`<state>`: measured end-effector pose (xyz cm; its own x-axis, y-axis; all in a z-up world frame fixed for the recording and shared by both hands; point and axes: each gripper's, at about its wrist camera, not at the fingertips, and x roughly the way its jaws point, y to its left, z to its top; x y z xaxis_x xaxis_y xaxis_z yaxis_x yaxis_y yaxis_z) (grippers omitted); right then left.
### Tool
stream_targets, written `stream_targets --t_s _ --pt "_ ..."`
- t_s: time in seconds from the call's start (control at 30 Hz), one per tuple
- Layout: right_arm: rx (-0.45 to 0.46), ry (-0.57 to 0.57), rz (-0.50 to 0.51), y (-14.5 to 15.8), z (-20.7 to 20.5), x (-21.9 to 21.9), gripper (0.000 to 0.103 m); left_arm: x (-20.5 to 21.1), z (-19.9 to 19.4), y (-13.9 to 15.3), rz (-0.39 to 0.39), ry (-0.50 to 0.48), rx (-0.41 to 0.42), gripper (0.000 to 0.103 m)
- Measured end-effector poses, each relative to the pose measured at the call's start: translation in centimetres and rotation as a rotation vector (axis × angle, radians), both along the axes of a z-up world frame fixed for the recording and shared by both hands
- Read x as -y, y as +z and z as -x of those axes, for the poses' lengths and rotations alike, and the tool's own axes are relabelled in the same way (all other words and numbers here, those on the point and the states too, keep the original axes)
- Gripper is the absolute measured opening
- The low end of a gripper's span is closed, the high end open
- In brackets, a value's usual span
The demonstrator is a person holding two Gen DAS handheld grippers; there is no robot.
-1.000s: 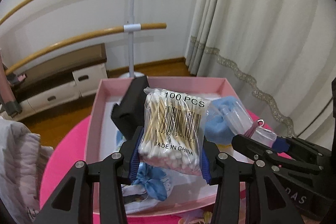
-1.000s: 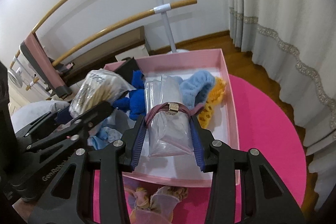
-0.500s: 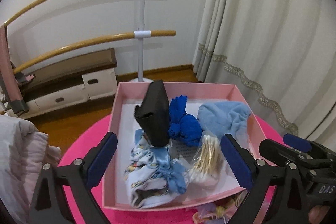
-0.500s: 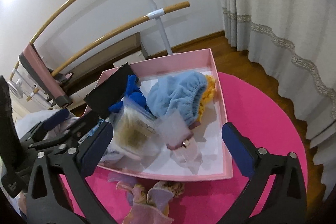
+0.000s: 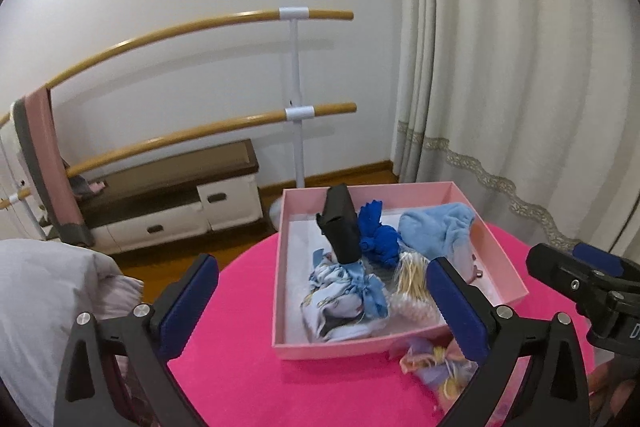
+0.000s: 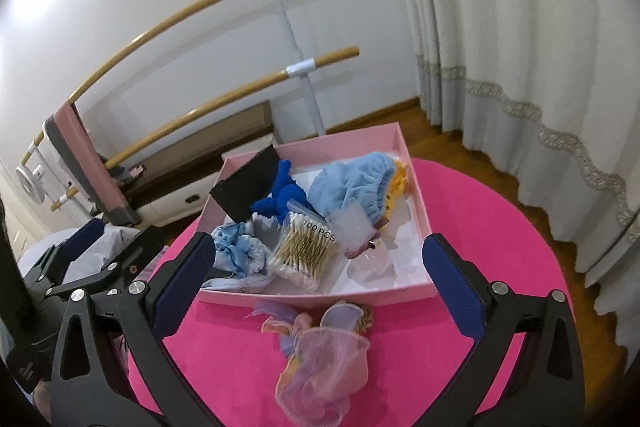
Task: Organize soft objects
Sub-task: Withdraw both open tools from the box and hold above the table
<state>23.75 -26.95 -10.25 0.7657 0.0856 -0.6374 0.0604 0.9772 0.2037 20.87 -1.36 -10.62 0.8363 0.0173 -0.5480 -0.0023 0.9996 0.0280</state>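
Note:
A pink box (image 5: pixel 400 341) (image 6: pixel 412 163) sits on the round pink table (image 6: pixel 480 227). In it lie a bag of cotton swabs (image 6: pixel 306 253) (image 5: pixel 412 277), a clear pouch with a purple band (image 6: pixel 362 245), a light blue fluffy cloth (image 6: pixel 348 183) (image 5: pixel 436 227), a dark blue cloth (image 6: pixel 284 193) (image 5: pixel 378 233), a black pouch (image 6: pixel 246 185) (image 5: pixel 340 227), a pale blue printed scrunchie (image 6: pixel 238 253) (image 5: pixel 344 293) and a yellow knit piece (image 6: pixel 398 179). A small doll in a pink and lilac gauze dress (image 6: pixel 320 351) (image 5: pixel 436 363) lies on the table before the box. My left gripper (image 5: pixel 322 307) and right gripper (image 6: pixel 316 283) are both open and empty, above the table's near side.
A ballet barre stand (image 5: pixel 296 99) and a low wooden bench with white drawers (image 5: pixel 176 203) stand behind the table. Cream curtains (image 6: pixel 520 47) hang at the right. A grey-white bundle of fabric (image 5: pixel 44 303) lies at the left. The right gripper's body shows in the left wrist view (image 5: pixel 584 279).
Both grippers opened and let go: the cotton swab bag and the clear pouch now lie in the box. Both grippers have since pulled back and up from the box.

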Motion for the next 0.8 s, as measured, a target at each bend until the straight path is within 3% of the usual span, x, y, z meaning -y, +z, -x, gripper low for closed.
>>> stream_targets --t_s 0.3,0.8 --pt "0.129 -0.08 0.069 2.8 7.6 -1.4 0.103 -0.1 8.2 0.3 -0.024 -0.016 0.057 0.103" --pt "0.226 -0.128 0.176 5.4 17.2 -3.8 0.103 -0.3 21.2 2.3 -0.027 -0.016 0.113 0.103"
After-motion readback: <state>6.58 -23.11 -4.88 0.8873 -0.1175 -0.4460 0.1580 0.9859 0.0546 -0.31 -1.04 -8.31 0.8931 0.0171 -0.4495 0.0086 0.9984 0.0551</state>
